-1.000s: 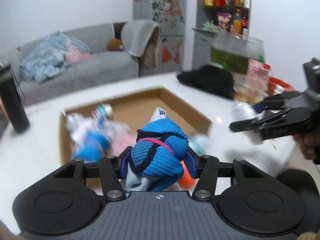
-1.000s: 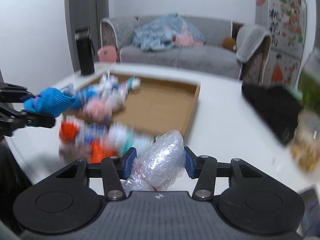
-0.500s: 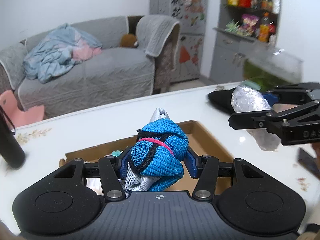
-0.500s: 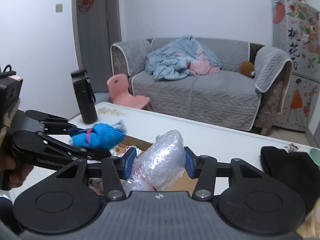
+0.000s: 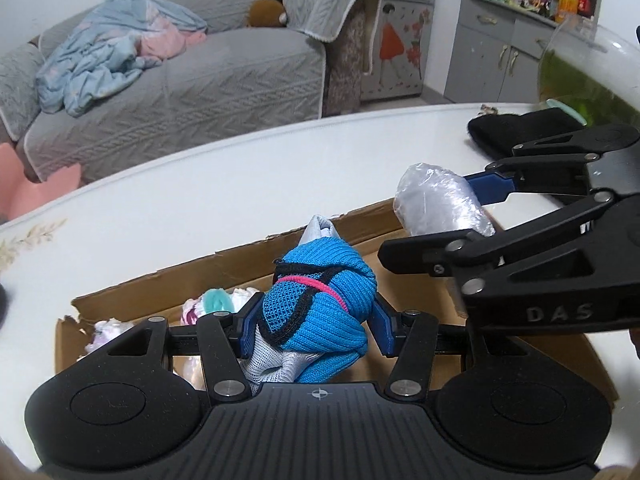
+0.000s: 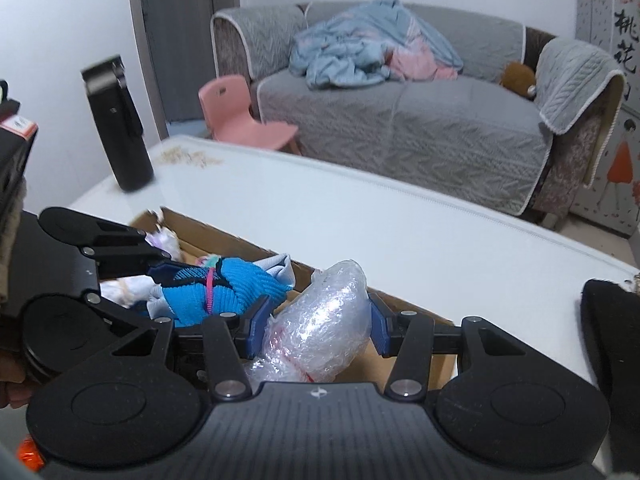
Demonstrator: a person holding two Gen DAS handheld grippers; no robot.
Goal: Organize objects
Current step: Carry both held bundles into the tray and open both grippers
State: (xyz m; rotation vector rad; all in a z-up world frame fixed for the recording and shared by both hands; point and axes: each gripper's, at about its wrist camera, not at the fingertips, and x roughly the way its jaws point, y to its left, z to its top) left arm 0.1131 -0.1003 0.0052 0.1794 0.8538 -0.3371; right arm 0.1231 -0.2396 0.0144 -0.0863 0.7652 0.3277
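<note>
Cardboard box [image 5: 352, 256] is sitting on the worktop [image 5: 240, 184] just below both loads. My left hand-held gripper [image 5: 316, 322] is clamping the blue sock bundle [image 5: 320, 312], my right hand-held gripper [image 6: 316, 330] is squeezing the plastic-wrapped bundle [image 6: 320, 328], both hovering side by side over it

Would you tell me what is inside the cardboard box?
The cardboard box shows small pale bundles near its left end and some bare floor; both grippers and their loads cover the rest.
</note>
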